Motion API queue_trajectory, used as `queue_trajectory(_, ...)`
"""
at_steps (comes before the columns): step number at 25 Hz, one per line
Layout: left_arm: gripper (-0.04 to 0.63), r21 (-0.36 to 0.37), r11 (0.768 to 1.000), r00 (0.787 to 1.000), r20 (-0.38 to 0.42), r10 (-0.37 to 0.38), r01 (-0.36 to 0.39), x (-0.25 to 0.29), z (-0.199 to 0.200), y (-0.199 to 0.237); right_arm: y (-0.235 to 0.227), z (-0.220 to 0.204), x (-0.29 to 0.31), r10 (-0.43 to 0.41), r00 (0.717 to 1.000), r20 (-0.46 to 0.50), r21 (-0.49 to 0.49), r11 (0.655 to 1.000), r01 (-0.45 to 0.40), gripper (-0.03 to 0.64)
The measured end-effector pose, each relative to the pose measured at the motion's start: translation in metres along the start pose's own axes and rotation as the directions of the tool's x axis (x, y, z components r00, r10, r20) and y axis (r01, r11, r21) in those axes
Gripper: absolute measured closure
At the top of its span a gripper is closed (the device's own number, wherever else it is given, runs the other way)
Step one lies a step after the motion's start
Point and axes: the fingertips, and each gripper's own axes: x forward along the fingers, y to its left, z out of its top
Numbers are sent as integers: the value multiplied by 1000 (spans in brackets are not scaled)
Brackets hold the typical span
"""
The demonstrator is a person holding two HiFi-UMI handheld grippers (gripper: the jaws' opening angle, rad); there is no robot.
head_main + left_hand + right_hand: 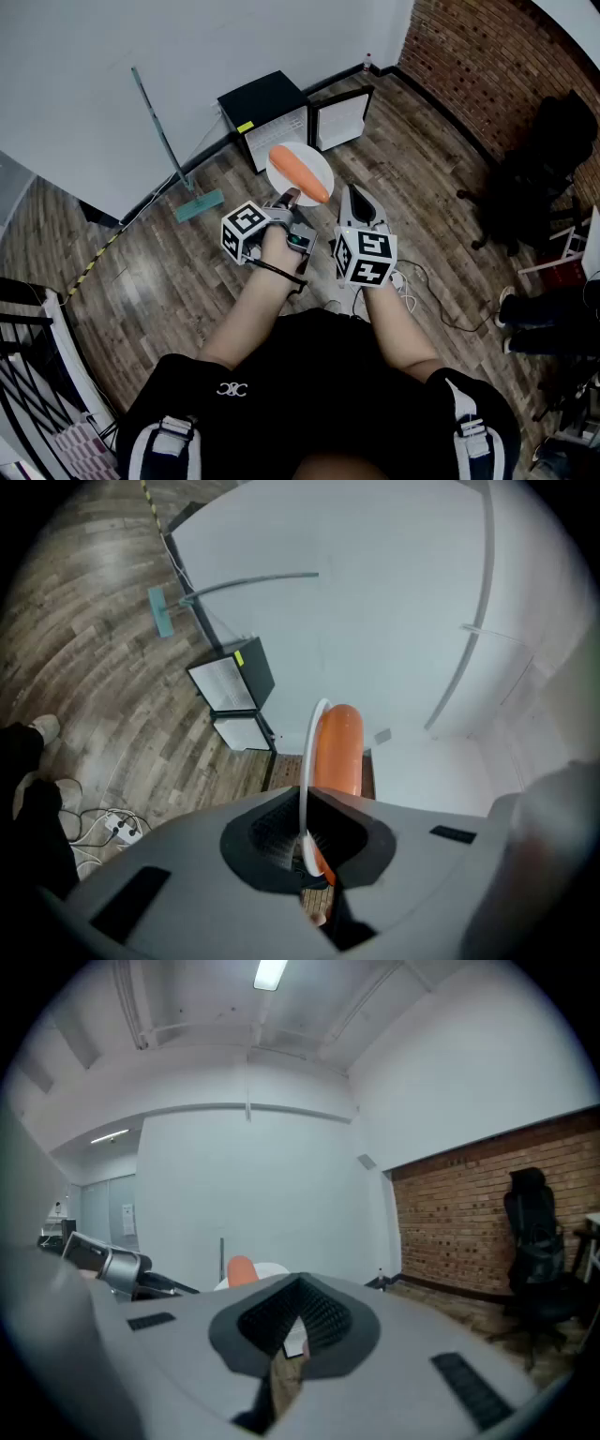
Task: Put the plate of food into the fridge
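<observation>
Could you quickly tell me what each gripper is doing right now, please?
Left gripper: closed on the rim of the plate.
Right gripper: closed, holding nothing.

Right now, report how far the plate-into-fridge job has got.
Done: the small black fridge stands open on the floor. In hand: the left gripper is shut on the rim of the round white plate carrying an orange carrot, held in the air short of the fridge. Left: set it inside and release. The right gripper is shut, empty.
</observation>
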Motion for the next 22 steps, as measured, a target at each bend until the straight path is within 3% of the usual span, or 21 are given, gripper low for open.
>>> queue_trajectory(13,581,-14,1000,999,-26,25,-25,-1,-2,20,-1,-15,2,-8,999,-34,29,1000,9,610)
queue_trajectory(22,581,-35,999,1000,-28,11,-12,-5,45,27,40,-21,32,-13,998,-55,2,1000,13,610)
